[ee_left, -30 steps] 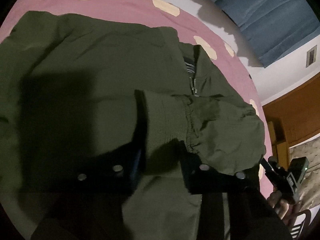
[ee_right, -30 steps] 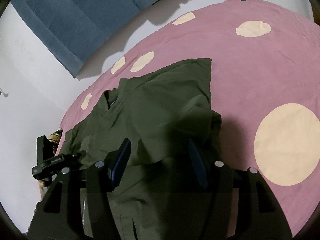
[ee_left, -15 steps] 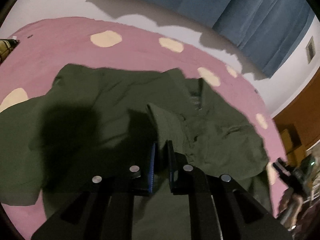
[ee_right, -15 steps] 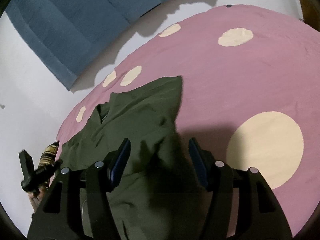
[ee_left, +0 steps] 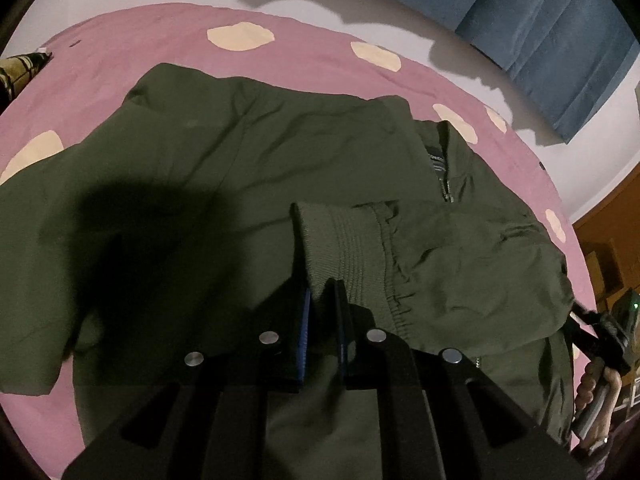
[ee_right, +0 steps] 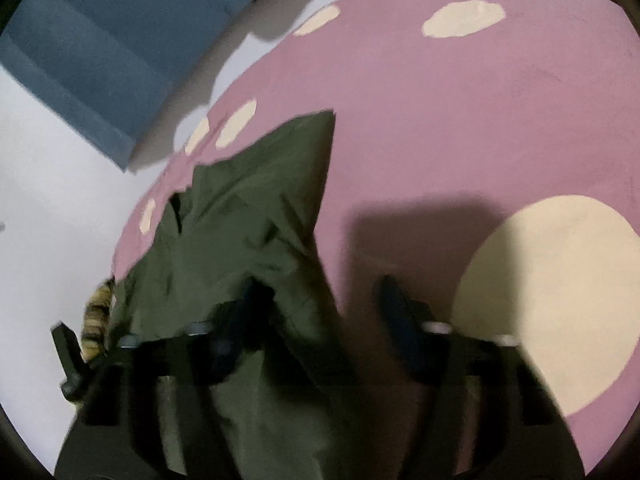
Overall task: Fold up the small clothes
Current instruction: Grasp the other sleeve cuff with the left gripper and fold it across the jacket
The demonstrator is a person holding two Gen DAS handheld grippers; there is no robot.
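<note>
Olive-green zip-up cloth jacket (ee_left: pixel 240 168) lies spread on pink spotted bedsheet (ee_left: pixel 120 60). Its ribbed knit cuff (ee_left: pixel 340 240) lies folded across jacket front, right of centre. Blue pleated curtain (ee_left: pixel 540 20) hangs behind bed.

olive green jacket (ee_left: pixel 248 184) lies spread on the pink spotted cover, zip collar far right, one ribbed cuff (ee_left: pixel 340 240) folded across its front.

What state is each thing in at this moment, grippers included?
jacket: spread front up on the bedcover, one sleeve folded across its front.
cuff: pinched at its edge, lying over the jacket's front.
left gripper: shut on the cuff.
right gripper: view blurred, jaws apart, have just been closing, jacket fabric between them.
bedcover: spread flat.
</note>
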